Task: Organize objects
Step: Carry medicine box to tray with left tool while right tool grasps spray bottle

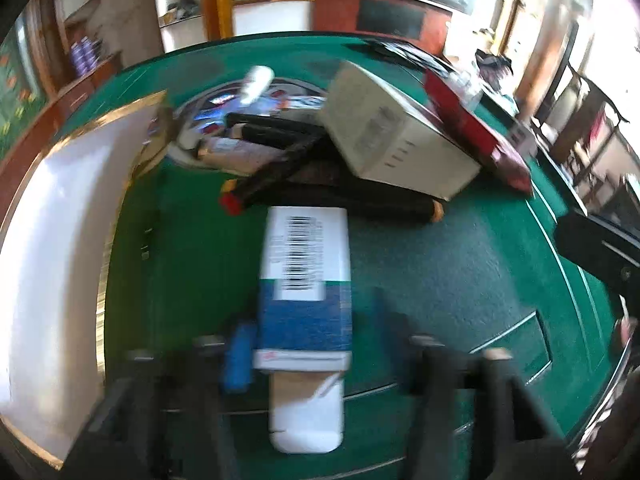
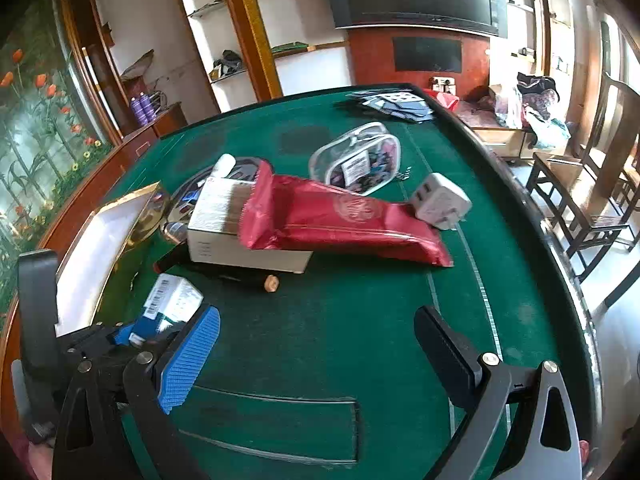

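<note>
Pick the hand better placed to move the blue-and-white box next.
Left. The left gripper already straddles the box; whether its fingers press on it is unclear. The right gripper hangs open over bare green table, box off to its side.

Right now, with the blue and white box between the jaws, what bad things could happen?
1. The blue and white box sits off to one side between the left gripper jaws, so it might twist or slip.
2. Its far end is close to the black tube under the pile, so pushing forward could shove that.
3. The red pouch leans on the beige box and may slide off if bumped.
</note>
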Available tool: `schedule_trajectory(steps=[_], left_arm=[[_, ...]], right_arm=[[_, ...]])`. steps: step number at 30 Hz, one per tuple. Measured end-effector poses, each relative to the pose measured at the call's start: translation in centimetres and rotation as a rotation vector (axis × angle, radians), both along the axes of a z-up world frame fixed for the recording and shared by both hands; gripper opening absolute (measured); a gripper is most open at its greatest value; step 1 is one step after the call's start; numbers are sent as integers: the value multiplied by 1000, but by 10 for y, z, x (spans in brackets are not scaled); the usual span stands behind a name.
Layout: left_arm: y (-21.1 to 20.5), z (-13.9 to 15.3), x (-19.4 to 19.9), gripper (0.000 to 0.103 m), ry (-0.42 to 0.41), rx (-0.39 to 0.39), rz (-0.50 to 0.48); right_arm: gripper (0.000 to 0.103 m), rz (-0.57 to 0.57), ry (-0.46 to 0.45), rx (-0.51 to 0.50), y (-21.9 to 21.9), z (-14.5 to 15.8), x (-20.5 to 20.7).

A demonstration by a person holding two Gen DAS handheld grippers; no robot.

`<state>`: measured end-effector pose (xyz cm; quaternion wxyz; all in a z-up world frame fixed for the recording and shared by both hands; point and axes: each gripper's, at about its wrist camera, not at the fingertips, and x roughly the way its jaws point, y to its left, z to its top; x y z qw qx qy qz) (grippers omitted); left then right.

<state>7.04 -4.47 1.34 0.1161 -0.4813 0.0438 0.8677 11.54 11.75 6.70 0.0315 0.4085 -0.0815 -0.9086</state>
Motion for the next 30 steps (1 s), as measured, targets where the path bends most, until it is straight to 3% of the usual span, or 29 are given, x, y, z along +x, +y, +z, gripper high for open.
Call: schedule_trajectory(steps=[2,3,4,11,15,20,22,25,30], left_arm=[[9,-2,6,68,17,-43,-17],[9,0,8,43,19,-27,-23],[5,3,10,33,28,-8,-23],[-50,34,41,33,26,257,-3],[-89,72,62,33,114,355,11],[-141,101,64,33,198,360,86],[-159,103,61,33,218,342,125],[-182,98,57,33,212,346,169],[-213,86,48,33,196,324,231]], right_arm=[[100,20,3,10,-8,2,1],[100,28,6,18,-11,4,1],[100,37,9,28,-13,6,2],[100,104,-8,38,-28,15,-9],[100,165,-2,26,-56,29,-30],[100,227,-36,-88,-103,55,-103],[100,219,-53,-87,-119,57,-134],[100,179,-104,-8,-146,45,-193],[99,66,-258,144,-165,-5,-276]])
